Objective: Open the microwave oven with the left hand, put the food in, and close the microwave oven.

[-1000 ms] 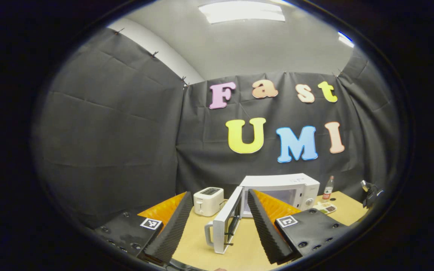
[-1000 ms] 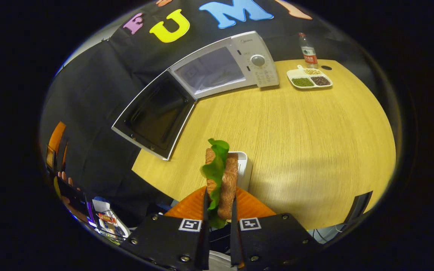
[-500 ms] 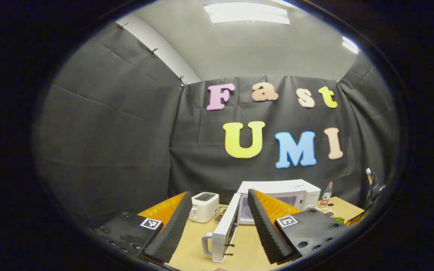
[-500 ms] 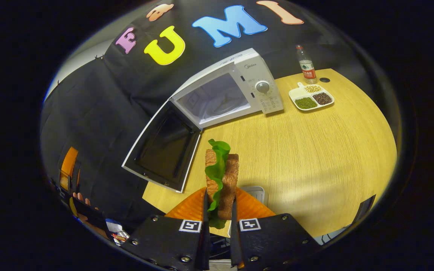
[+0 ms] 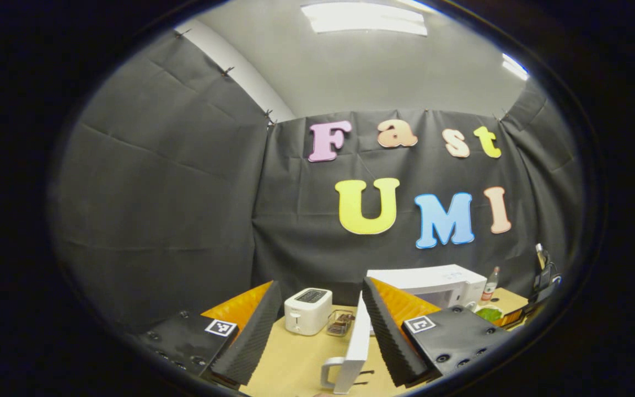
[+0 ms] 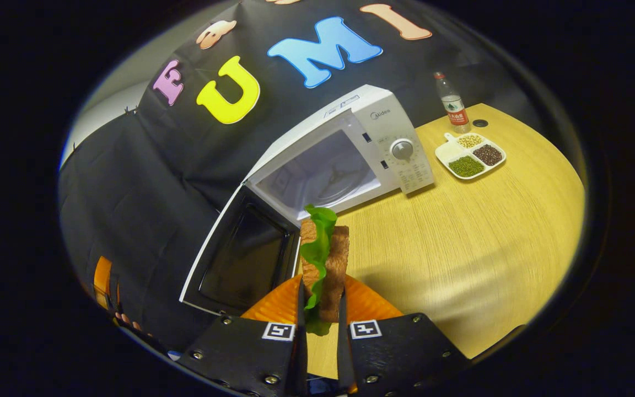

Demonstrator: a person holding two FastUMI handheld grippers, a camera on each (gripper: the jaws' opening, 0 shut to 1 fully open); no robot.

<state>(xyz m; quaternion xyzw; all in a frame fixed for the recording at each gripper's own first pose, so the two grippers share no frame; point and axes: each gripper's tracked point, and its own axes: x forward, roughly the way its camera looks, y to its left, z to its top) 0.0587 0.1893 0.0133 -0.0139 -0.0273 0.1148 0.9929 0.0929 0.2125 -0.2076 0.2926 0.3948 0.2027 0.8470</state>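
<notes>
In the left gripper view, my left gripper [image 5: 322, 325] was spread wide with nothing between its fingers, held above the near edge of the desk [image 5: 295, 358]. Left to right past it: a white toaster [image 5: 308, 311] on the desk, a small wire rack [image 5: 340, 323] just beside it, then the microwave door [image 5: 354, 353] swung out and seen edge-on, handle toward me. Behind the door sat the white microwave oven [image 5: 433, 282], partly hidden by my own right finger. A water bottle [image 5: 491, 282] stood beside the oven's right side. At the far right edge I saw a bit of green lettuce and the right gripper, too small to judge there.

In the right gripper view, left to right: the open microwave door [image 6: 240, 256] hung out over the desk's left edge, dark window facing up toward me. The microwave oven [image 6: 345, 160] cavity was open and lit, turntable visible inside. My right gripper [image 6: 320, 314] was clamped on the sandwich [image 6: 326, 259], bread slices upright with lettuce sticking out the top, held in the air just in front of the cavity opening, not inside. Farther right on the desk [image 6: 461, 248] a divided dish of beans [image 6: 471, 155] lay near the water bottle [image 6: 452, 105].
</notes>
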